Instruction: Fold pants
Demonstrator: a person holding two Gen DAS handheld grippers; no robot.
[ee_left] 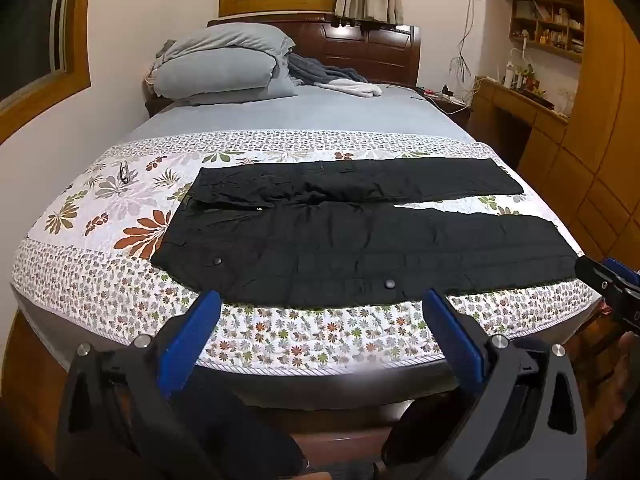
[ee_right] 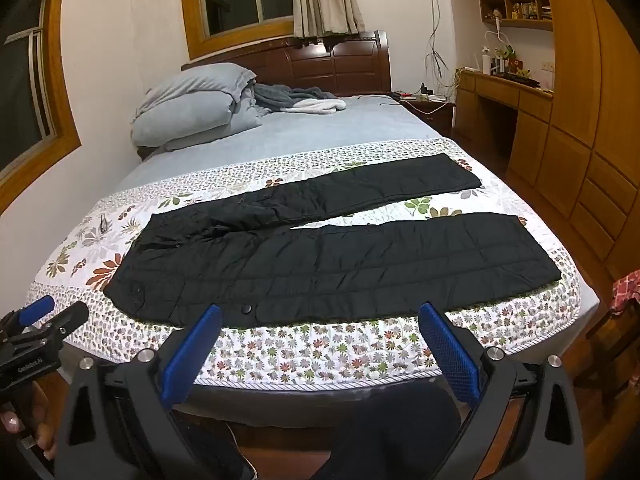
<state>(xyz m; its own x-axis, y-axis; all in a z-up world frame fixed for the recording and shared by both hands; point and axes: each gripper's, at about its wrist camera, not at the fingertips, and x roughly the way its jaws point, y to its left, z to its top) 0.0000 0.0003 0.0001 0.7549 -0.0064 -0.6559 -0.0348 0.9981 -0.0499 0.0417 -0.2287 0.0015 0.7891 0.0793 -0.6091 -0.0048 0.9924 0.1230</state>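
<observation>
Black pants lie flat and spread on the floral quilt at the foot of the bed, waist to the left, both legs running right with a gap between them. They also show in the right wrist view. My left gripper is open and empty, held just off the bed's near edge, in front of the near leg. My right gripper is open and empty, also just off the near edge. Each gripper shows at the edge of the other's view: the right one and the left one.
Grey pillows and crumpled clothes lie at the head of the bed by the wooden headboard. A wooden desk and cupboards stand on the right. A small dark item lies on the quilt's left part.
</observation>
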